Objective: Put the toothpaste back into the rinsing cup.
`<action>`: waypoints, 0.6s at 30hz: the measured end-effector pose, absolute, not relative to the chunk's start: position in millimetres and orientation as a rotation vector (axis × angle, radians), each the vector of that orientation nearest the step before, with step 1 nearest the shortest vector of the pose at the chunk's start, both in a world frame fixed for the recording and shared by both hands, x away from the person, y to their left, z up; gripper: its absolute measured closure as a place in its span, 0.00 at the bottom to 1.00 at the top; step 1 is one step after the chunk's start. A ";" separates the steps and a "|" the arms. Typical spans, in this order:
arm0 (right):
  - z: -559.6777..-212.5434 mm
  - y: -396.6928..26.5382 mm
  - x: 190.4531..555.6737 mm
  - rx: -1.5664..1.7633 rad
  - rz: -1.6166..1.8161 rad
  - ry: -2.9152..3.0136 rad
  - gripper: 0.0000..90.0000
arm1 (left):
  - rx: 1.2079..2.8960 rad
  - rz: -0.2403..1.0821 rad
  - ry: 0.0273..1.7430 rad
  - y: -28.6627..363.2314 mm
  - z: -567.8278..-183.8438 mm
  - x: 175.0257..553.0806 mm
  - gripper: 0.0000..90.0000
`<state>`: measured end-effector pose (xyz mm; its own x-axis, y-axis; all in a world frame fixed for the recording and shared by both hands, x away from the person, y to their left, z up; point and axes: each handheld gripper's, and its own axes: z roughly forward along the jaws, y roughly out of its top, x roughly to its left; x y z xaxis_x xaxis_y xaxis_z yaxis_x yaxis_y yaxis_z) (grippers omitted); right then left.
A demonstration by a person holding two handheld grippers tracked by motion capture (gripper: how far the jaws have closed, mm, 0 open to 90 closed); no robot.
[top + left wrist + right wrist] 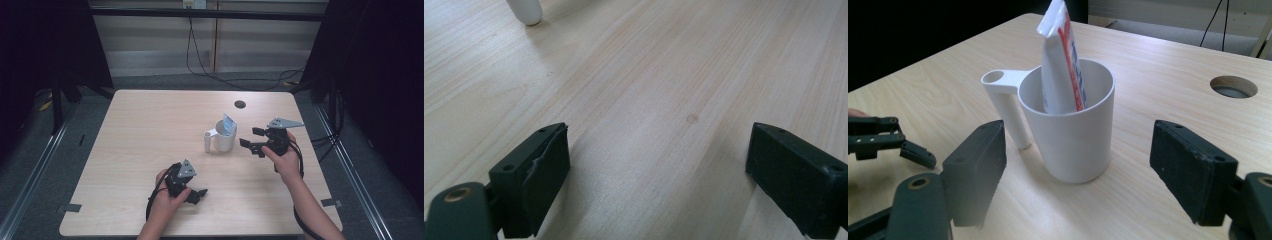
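Observation:
A white cup [223, 141] with a hollow side handle [208, 140] stands right of the table's middle. A white toothpaste tube with red and blue print [1061, 60] leans upright inside it. My right gripper [251, 138] is just right of the cup and points at it, jaws open wide. In the right gripper view the cup [1075, 135] stands just beyond the two pads, untouched. My left gripper [198, 194] rests low near the table's front, open, with bare wood between its jaws [654, 170].
The light wooden table [150, 125] has a round cable hole [240, 104] behind the cup. Cables run across the floor beyond the far edge. Dark curtains flank both sides. The foot of the cup's handle [526, 12] is at the top of the left gripper view.

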<state>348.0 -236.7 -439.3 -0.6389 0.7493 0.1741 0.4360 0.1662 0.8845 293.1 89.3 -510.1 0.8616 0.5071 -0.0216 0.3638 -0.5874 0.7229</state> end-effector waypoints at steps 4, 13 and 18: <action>-439.7 -235.9 343.4 1.105 1.447 2.170 0.25 | 2.260 0.239 0.627 89.3 -510.1 293.0 0.12; -440.4 -234.3 332.7 1.045 1.406 2.235 0.23 | 2.261 0.239 0.626 89.3 -510.0 293.1 0.12; -443.2 -237.5 328.3 1.037 1.388 2.256 0.23 | 2.261 0.240 0.627 89.3 -510.0 293.0 0.12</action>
<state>328.3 -237.5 -443.2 -0.6964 0.7082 0.1162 0.4230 0.2742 0.8637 293.0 89.3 -510.0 0.8617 0.5070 -0.0212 0.3636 -0.5877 0.7228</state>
